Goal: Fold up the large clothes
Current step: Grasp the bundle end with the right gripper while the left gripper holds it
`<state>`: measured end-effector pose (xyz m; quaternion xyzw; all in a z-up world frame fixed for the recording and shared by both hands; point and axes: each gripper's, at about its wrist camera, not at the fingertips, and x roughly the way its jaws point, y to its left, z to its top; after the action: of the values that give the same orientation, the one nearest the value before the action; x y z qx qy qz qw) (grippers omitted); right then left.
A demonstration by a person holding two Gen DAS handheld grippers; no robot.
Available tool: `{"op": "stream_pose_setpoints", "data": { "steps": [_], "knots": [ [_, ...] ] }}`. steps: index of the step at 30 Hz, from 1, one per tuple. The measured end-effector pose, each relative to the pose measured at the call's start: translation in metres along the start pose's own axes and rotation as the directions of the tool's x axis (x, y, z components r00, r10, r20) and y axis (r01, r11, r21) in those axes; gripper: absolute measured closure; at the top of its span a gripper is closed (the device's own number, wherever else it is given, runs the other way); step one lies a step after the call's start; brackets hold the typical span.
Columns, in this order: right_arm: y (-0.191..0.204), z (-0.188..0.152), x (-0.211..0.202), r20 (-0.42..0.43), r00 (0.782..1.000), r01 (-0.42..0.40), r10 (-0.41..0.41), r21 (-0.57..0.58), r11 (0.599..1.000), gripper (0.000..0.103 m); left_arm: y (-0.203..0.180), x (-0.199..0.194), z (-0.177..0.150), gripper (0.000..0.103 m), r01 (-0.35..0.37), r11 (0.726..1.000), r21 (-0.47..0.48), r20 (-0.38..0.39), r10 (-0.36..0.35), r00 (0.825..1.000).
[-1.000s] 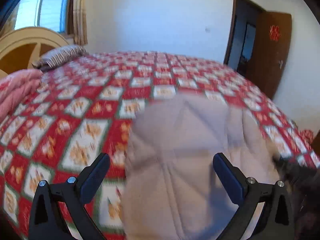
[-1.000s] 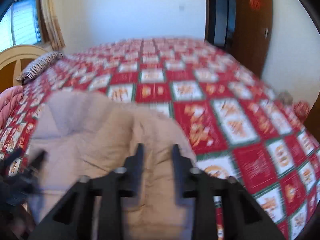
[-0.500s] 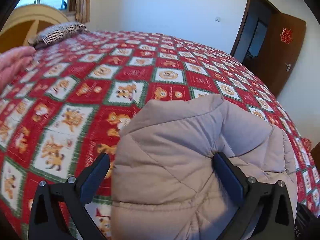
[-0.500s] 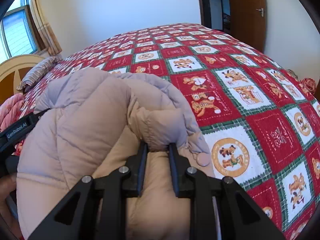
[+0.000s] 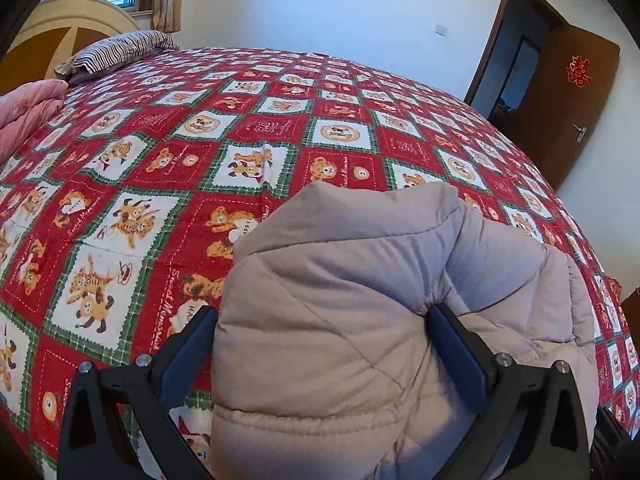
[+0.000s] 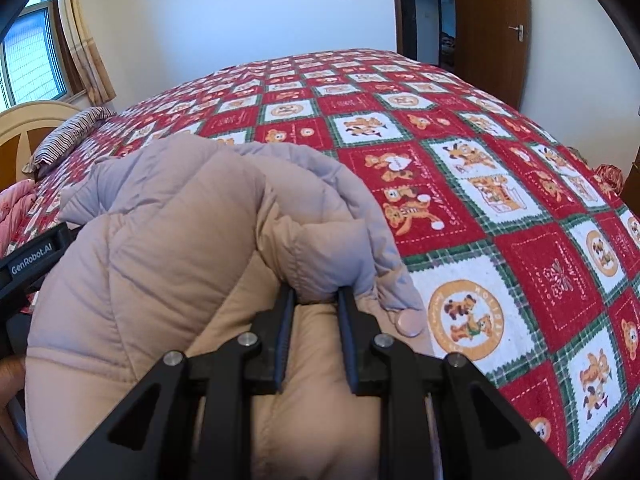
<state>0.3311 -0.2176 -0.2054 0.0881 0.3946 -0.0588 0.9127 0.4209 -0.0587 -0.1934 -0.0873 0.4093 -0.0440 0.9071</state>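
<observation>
Bed (image 5: pixel 256 128) as landmark. Padded jacket (image 5: pixel 360 320) bunched on bed's near edge. Left gripper (image 5: pixel 320 344) at jacket's left part, fold between its wide-set jaws. Right gripper (image 6: pixel 316 300) at jacket's right part, jaws clamped on fold. Pillow (image 5: pixel 116 50) on bed's far left corner, before headboard (image 5: pixel 52 36). Folded quilt (image 5: pixel 28 104) on bed's left edge, nearer than pillow. Window (image 6: pixel 28 64) beyond headboard. Door (image 5: pixel 560 104) past bed's far right corner.

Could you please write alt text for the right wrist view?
The right gripper pinches a fold of a puffy beige jacket bunched on a bed with a red teddy-bear quilt. Behind are a striped pillow, a window and a brown door.
</observation>
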Motion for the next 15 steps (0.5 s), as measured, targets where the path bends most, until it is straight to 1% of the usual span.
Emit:
{"op": "stream_pose_setpoints", "data": {
  "steps": [4,9,15],
  "knots": [
    [0.0009,0.0020,0.0036,-0.007,1.000,0.005,-0.005,-0.007,1.000,0.078,-0.0004,0.0019,0.0005,0.000,-0.009,1.000,0.003,-0.007,0.009,1.000],
    [0.0002,0.0012,0.0029,-0.006,1.000,0.003,-0.003,-0.006,1.000,0.078,-0.0035,0.0001,0.0000,0.000,-0.031,0.999,0.020,0.005,0.031,0.999],
    [0.0003,0.0011,0.0029,-0.007,1.000,0.002,-0.002,-0.005,1.000,0.078,-0.0046,-0.0007,0.0003,0.001,-0.038,0.999,0.023,0.008,0.038,0.999]
  ]
}}
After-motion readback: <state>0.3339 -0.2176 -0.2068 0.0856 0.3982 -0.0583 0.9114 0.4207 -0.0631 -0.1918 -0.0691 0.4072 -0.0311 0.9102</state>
